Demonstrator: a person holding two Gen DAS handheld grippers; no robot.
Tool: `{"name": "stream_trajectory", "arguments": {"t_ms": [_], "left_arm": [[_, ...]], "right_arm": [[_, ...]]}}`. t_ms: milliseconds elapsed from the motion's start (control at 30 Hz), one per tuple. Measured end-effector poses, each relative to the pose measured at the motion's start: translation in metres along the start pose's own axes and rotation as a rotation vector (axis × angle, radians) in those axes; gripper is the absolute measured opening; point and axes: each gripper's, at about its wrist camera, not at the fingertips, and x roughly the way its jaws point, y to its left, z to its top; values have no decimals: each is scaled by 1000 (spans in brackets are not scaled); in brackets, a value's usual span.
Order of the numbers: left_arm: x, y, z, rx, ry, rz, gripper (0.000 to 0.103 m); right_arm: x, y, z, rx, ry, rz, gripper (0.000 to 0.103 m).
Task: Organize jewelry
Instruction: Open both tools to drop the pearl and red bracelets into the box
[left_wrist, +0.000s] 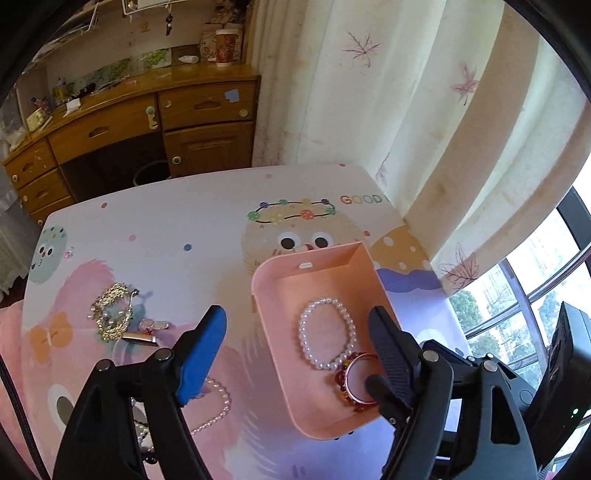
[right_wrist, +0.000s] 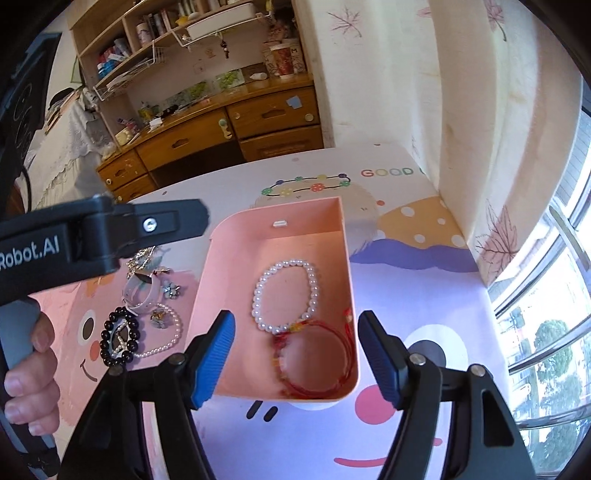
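The table (right_wrist: 424, 295), covered in a cartoon-printed mat, filled most of what I could see, with the curtain hanging at its far corner. On it sat the pink tray (right_wrist: 221, 280), a shallow open box with rounded corners that looked like light, stiff plastic; I judged it would slide on the slick mat if nudged, so anything lowered into it wanted a gentle drop, not a push.

Inside the tray lay a pearl bracelet (right_wrist: 284, 295), and touching its near end a red beaded bracelet (right_wrist: 314, 362) with thin red cord loops. Both looked light and limp, likely to sag and swing from a single pinch.

The left gripper (left_wrist: 297, 339) hung over the tray's left wall with its jaws spread apart and nothing between them. The right gripper (right_wrist: 295, 352) stood over the tray's near end, released as well, its fingers either side of the red bracelet without pressing on it. A hand (right_wrist: 33, 362) held the left tool's grey handle.

Left of the tray the unsorted pieces lay close together: a gold filigree piece (left_wrist: 110, 312), a black bead bracelet (right_wrist: 120, 341), a thin pearl strand (right_wrist: 166, 339), a pale strap (right_wrist: 142, 295) and small flower-shaped charms (right_wrist: 171, 290). The black beads looked smooth and round, so I would have pinched across the cord between beads. The gold piece seemed delicate; its rim appeared the safest hold. The charms were too small to judge further.
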Motion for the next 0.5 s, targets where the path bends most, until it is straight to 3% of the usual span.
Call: {"name": "stream_trajectory", "arguments": {"t_ms": [67, 233, 500], "left_arm": [[-3, 5, -1, -14, 8, 10, 84], [-10, 20, -8, -50, 12, 37, 85], [-17, 58, -31, -97, 50, 67, 85]], "right_arm": [[-1, -2, 0, 11, -1, 0, 70], [-8, 0, -4, 24, -14, 10, 70], [-22, 16, -14, 43, -7, 117, 70]]}}
